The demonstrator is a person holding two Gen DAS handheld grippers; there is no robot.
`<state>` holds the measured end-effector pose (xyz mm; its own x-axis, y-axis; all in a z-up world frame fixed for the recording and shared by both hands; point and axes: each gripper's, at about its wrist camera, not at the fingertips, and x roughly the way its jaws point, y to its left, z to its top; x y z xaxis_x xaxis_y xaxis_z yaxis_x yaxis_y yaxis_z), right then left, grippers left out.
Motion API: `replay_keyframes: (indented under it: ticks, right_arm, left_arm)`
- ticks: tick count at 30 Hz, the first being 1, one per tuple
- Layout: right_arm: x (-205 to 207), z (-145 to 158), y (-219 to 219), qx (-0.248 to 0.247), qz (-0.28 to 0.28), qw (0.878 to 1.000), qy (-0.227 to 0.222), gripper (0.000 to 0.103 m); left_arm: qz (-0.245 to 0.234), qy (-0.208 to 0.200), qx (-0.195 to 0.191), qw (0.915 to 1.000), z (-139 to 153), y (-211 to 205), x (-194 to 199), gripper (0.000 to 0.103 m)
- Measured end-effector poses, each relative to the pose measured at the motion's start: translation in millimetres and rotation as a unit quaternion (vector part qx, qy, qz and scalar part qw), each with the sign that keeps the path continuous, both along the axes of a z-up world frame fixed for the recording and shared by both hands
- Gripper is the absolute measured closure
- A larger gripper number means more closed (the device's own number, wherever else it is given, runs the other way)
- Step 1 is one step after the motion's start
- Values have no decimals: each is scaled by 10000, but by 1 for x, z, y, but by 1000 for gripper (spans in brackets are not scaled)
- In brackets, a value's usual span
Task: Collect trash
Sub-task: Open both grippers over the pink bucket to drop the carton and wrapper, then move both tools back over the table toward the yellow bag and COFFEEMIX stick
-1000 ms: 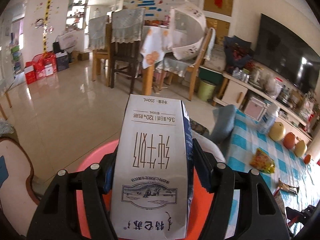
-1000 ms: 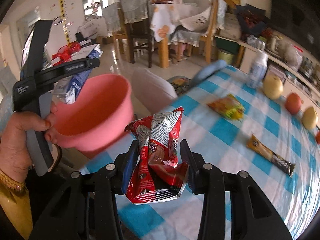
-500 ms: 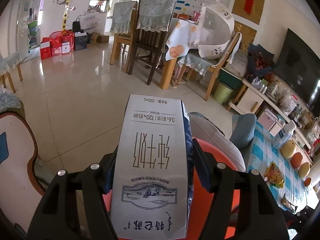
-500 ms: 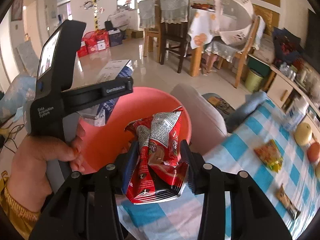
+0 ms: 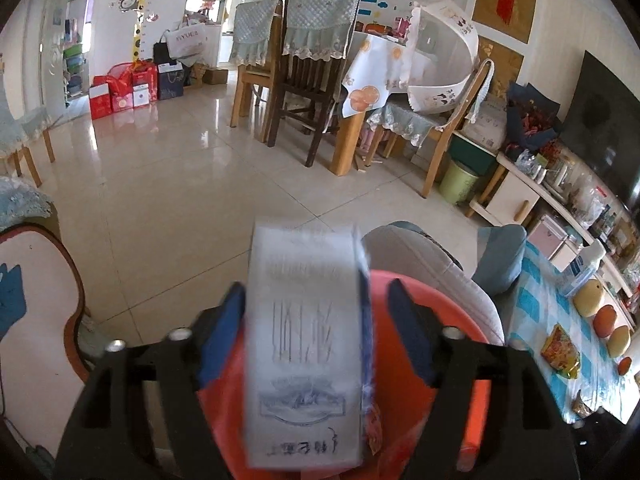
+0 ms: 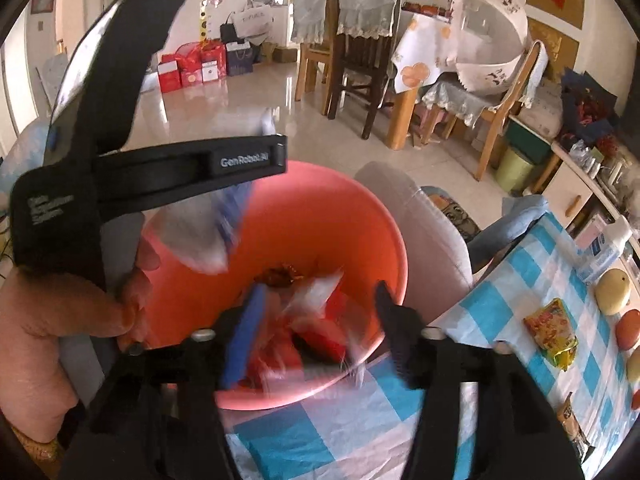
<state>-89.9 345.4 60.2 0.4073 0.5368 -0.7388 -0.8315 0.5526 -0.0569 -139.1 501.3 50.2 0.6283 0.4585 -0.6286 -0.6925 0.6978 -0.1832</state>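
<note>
A pink-orange plastic bin [image 6: 320, 216] sits just beyond the table edge, below both grippers; it also shows in the left wrist view [image 5: 472, 344]. My left gripper [image 5: 316, 320] is open; the white milk carton [image 5: 308, 344] is blurred between its spread fingers, dropping toward the bin. In the right wrist view the carton [image 6: 204, 232] is a blur over the bin's left side. My right gripper [image 6: 316, 320] is open; the red snack wrapper [image 6: 312, 328] is blurred, falling into the bin.
The blue-checked table [image 6: 360, 420] holds a yellow snack packet [image 6: 554, 336], a brown bar wrapper [image 6: 570, 420], fruit [image 6: 612, 292] and a bottle [image 6: 604, 248]. A grey cushion [image 6: 432, 232] lies behind the bin. Chairs and a dining table [image 5: 360, 80] stand across the tiled floor.
Both grippers have opened over the bin. The milk carton and the red wrapper have come loose and are dropping, both blurred. The bin now sits directly under both grippers.
</note>
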Motion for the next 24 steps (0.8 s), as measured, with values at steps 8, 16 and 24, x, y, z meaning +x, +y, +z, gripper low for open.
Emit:
replay_keyframes:
  ticks: [8, 16, 24]
  right_arm:
    - [0, 13, -46, 298, -617, 9972, -285, 15]
    - [9, 7, -89, 410, -1119, 9929, -48, 14]
    - [13, -2, -123, 512, -1378, 9889, 221, 14]
  left_arm:
    - [11, 53, 193, 9998, 4, -9, 3, 15]
    - [-199, 101, 431, 9988, 7, -31, 16, 14]
    - [-392, 218, 697, 9966, 14, -53, 30, 13]
